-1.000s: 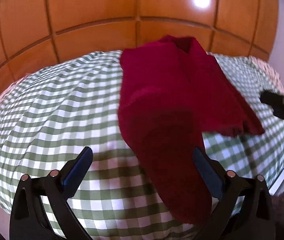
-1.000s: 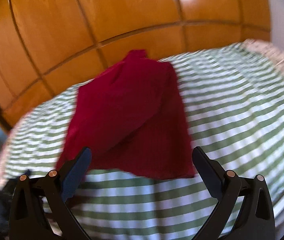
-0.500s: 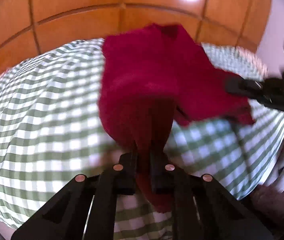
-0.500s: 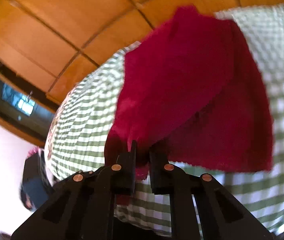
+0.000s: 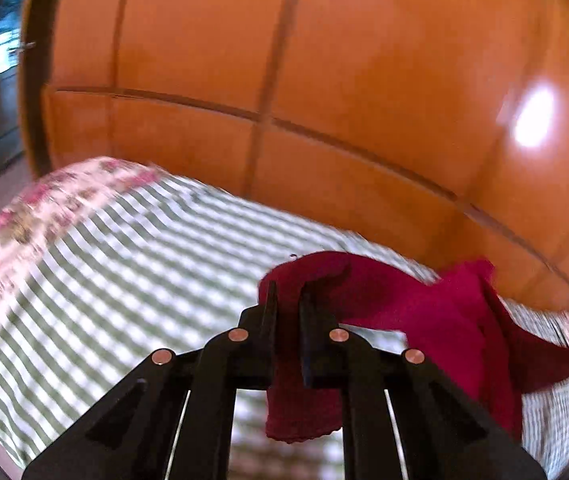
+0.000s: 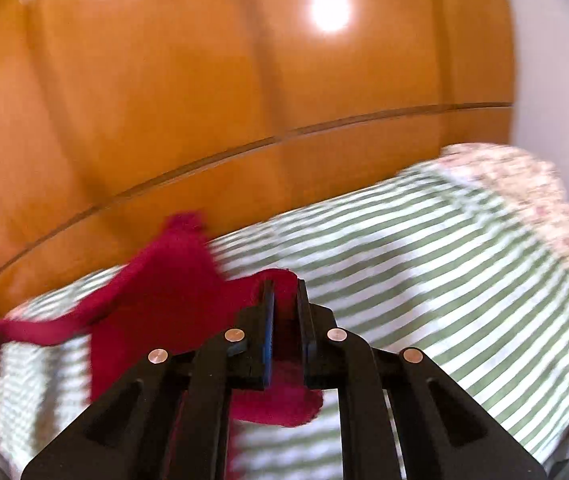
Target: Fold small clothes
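1. The left tool (image 5: 286, 296) has its two black fingers drawn together on a fold of the red garment (image 5: 424, 320); cloth shows above the tips and hangs as a short flap below them.
2. The right tool (image 6: 284, 292) is likewise clamped on the red garment (image 6: 164, 300), with red fabric filling the narrow slot between a blue-faced finger and a black one and a flap drooping beneath.
3. In the left wrist view the garment runs from the tips off to the right, raised off the bed, its far end trailing toward the frame's right edge.
4. In the right wrist view the garment stretches from the tips off to the left, a thin strip reaching the left edge.
5. Under the cloth lies the bed (image 5: 132, 280) with a green and white checked cover (image 6: 444, 272); a floral fabric (image 5: 44, 208) sits at its end.
6. Behind the bed stands an orange wooden panelled wall (image 5: 324, 80), blurred, with bright light spots on it.
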